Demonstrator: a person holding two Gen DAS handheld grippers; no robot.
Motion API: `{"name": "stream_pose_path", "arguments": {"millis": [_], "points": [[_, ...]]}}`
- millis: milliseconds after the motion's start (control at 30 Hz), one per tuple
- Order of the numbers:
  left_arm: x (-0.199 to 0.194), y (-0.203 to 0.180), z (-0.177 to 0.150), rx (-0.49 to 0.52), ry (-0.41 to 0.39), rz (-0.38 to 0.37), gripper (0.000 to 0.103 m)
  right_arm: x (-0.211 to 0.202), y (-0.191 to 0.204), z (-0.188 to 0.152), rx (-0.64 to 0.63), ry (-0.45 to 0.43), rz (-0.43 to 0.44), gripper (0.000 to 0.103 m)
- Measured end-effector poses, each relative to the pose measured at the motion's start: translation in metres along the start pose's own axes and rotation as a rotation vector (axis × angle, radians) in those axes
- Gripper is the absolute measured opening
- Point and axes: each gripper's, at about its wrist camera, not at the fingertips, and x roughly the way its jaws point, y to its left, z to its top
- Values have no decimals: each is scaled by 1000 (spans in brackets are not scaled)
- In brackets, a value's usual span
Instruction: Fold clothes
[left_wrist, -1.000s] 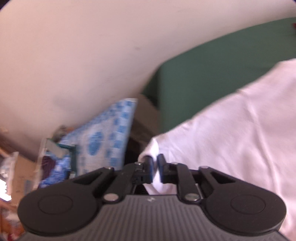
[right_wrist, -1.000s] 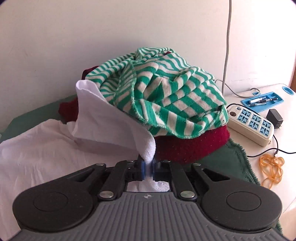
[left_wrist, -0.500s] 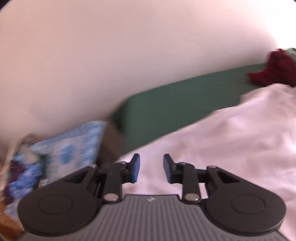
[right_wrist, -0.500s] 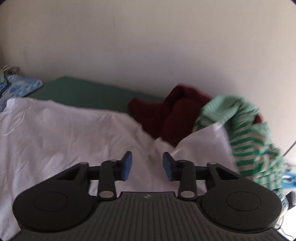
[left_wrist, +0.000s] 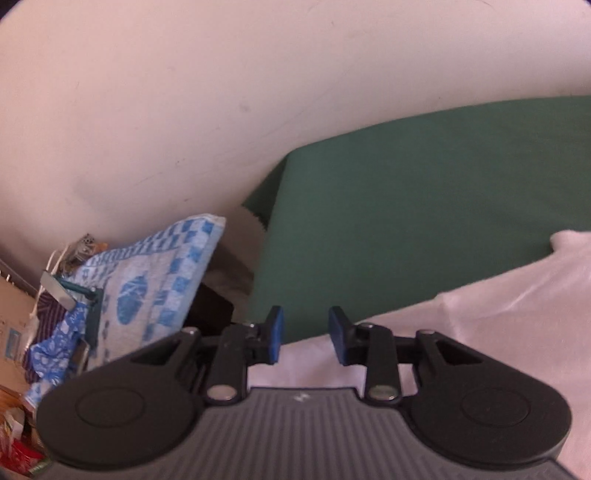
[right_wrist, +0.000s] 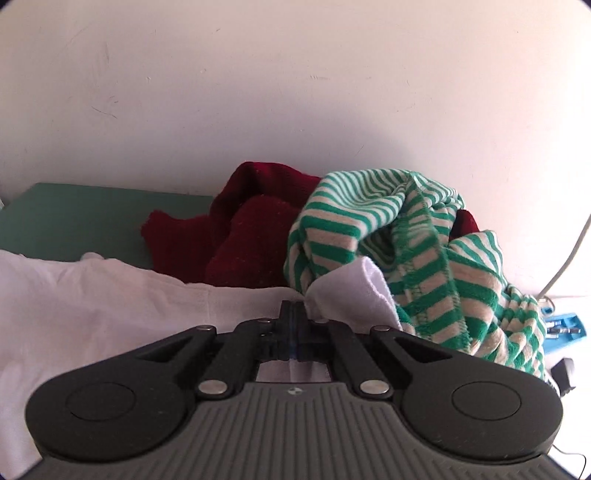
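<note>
A white cloth (left_wrist: 480, 332) lies spread over the green cover (left_wrist: 424, 221). My left gripper (left_wrist: 305, 314) hovers over the cloth's near-left edge, open, with nothing between its blue pads. In the right wrist view the same white cloth (right_wrist: 110, 302) reaches a pile made of a dark red garment (right_wrist: 251, 240) and a green-and-cream striped garment (right_wrist: 424, 258). My right gripper (right_wrist: 293, 306) is shut on a fold of the white cloth. A flap of it stands up from the tips against the striped garment.
A blue-and-white checked towel (left_wrist: 147, 284) and clutter lie off the cover's left end, below a pale wall. To the right of the pile are a blue tray with pens (right_wrist: 565, 325), a black adapter (right_wrist: 563, 373) and a hanging cable (right_wrist: 569, 258).
The left gripper let go of the white cloth's corner, opened and swung along the edge. The right gripper released its corner, stood open, then shut on a fold beside the striped garment.
</note>
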Motion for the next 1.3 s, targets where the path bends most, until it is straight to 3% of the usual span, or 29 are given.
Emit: {"name": "stream_pose_path", "arguments": {"millis": [33,100,167,233,300,333,367,433,533,633,767,833,967,1067,1200,1300], "points": [[-13,5,-4,9,-20,-19,35,-10,1,0,18,-20,12,2],[-42,17,-17,24,-64,-56,35,-43,2,-5,46,-66,75,19],[-78,30,-40,22,-108,-125,40,-70,7,-21,64,-34,195,33],[-109,39,-67,24,-111,-195,50,-91,10,-46,79,39,290,33],[-132,39,-99,47,-96,-216,49,-108,11,-75,106,123,273,27],[-141,36,-115,60,-76,-222,43,-117,9,-89,125,157,250,24],[-150,34,-131,69,-56,-233,25,-128,5,-102,148,181,210,16],[-169,33,-165,74,-19,-279,7,-151,-4,-127,196,219,142,10],[-196,31,-214,96,8,-344,10,-198,-7,-157,241,222,132,13],[-212,36,-255,111,48,-414,21,-238,2,-181,251,239,143,17],[-232,37,-298,137,85,-430,22,-262,11,-208,229,314,177,29],[-247,37,-312,127,87,-451,25,-271,12,-220,215,343,179,31],[-275,31,-332,87,95,-502,26,-292,3,-242,223,307,186,42],[-289,25,-344,37,117,-525,33,-297,-9,-257,253,312,214,42],[-296,17,-361,-29,148,-515,33,-300,-25,-277,331,335,271,43],[-305,15,-370,-45,134,-464,38,-302,-22,-286,295,356,330,43]]}}
